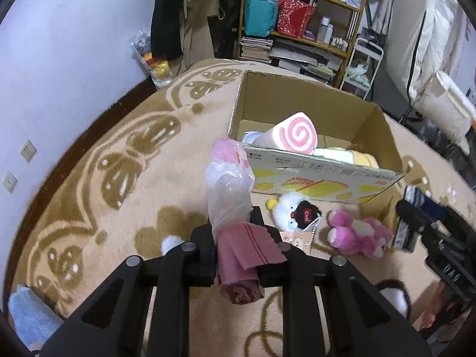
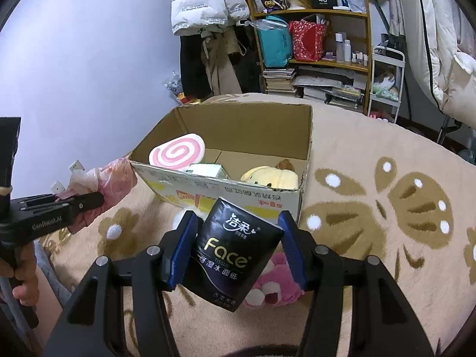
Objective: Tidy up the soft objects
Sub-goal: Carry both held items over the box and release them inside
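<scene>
My left gripper (image 1: 238, 238) is shut on a pink roll of plastic bags (image 1: 235, 255), its loose end (image 1: 229, 178) sticking up near the cardboard box (image 1: 312, 178). It also shows in the right wrist view (image 2: 86, 202). My right gripper (image 2: 238, 238) is shut on a black "Face" tissue pack (image 2: 235, 253), held just before the box (image 2: 238, 196). Inside the box lie a pink swirl plush (image 2: 178, 154), a pale green pack (image 2: 208, 169) and a yellow plush (image 2: 270, 178). On the carpet before the box lie a white plush (image 1: 294, 214) and a pink bear (image 1: 360, 232).
The box stands on a beige carpet with brown butterfly patterns (image 2: 416, 202). A wooden shelf with bags, bottles and books (image 2: 312, 44) stands behind, with hanging coats (image 2: 208, 29) to its left. A white cart (image 2: 386, 80) and white bedding (image 2: 446, 44) stand at the right.
</scene>
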`<state>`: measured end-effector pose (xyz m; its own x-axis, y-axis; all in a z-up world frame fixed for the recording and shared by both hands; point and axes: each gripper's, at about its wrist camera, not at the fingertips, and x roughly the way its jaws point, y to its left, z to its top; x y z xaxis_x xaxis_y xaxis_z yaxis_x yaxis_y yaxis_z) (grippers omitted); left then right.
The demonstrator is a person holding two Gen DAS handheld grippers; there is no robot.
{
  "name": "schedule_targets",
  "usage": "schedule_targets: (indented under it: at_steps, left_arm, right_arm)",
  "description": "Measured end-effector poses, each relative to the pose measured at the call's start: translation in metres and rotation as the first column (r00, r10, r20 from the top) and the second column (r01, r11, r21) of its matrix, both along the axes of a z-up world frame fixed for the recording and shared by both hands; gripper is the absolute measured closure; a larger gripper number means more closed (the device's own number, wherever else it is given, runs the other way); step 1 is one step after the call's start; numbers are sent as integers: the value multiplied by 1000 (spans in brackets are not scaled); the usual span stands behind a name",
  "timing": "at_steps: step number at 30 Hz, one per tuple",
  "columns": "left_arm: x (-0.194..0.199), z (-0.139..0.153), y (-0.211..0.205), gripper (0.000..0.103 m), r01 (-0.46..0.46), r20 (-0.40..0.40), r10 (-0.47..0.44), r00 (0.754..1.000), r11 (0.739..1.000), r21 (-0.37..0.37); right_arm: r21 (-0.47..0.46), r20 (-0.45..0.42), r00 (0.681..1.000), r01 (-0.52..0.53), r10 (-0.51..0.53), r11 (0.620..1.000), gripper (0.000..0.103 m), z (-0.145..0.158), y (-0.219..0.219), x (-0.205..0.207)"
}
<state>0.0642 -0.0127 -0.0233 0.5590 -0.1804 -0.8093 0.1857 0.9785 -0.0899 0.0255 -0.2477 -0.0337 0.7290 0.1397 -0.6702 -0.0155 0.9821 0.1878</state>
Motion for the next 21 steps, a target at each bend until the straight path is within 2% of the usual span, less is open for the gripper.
schedule_targets:
  at_steps: [3,9,21]
  left_arm:
    - [2,-1,4,85,-2,-12,1,1000,1000,-29]
    - [-1,4,4,85,4,10,-4,1000,1000,-21]
    - [-21,47,10,86,-3,171,7,985,1000,-28]
  right_arm:
    - [2,-5,1000,-11,11,1000,44,-2,2,1]
    - [4,-5,1000,-20,20,1000,44,-5,4,0]
    - [20,61,998,5,-6,1000,44,16,-7,-1]
